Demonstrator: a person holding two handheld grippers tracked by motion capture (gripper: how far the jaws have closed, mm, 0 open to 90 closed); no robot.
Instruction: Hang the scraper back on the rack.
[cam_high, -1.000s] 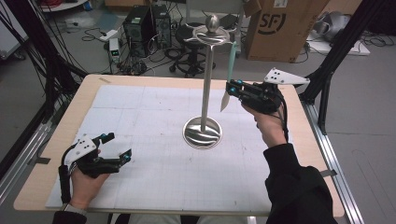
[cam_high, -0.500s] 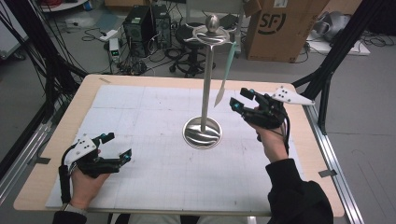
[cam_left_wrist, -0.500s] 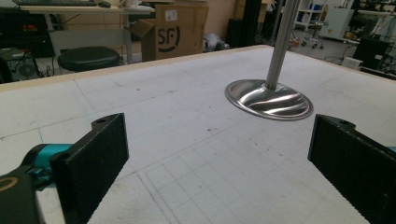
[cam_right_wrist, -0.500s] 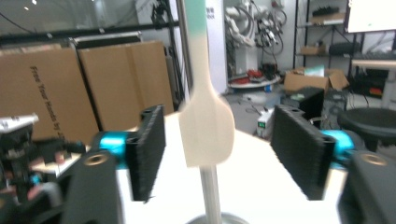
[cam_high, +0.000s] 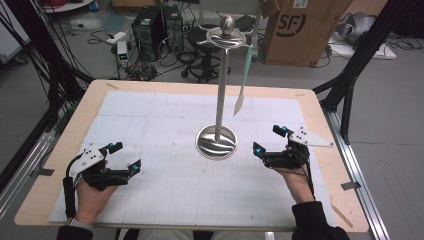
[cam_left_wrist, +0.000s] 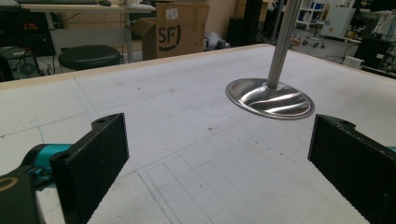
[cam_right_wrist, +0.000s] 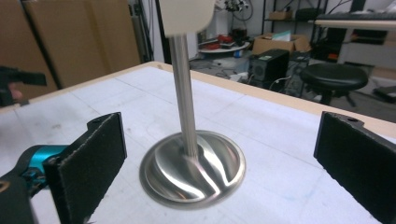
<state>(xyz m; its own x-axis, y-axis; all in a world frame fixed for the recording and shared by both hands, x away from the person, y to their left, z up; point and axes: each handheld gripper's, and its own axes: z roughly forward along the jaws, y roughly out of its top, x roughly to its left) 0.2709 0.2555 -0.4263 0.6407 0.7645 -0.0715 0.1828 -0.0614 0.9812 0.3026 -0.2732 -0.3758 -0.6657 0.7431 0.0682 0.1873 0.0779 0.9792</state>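
Both the left gripper (cam_high: 125, 156) and the right gripper (cam_high: 269, 140) are rested empty on the table (cam_high: 150, 125) with jaws spread wide, seemingly because the pale spatula (cam_high: 242, 82) is already hung from the steel stand (cam_high: 220, 100) between and beyond them.

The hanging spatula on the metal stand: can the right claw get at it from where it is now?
Probably yes. The right claw is open and empty on the mat, and the spatula hangs free on that side of the stand, with nothing between them.
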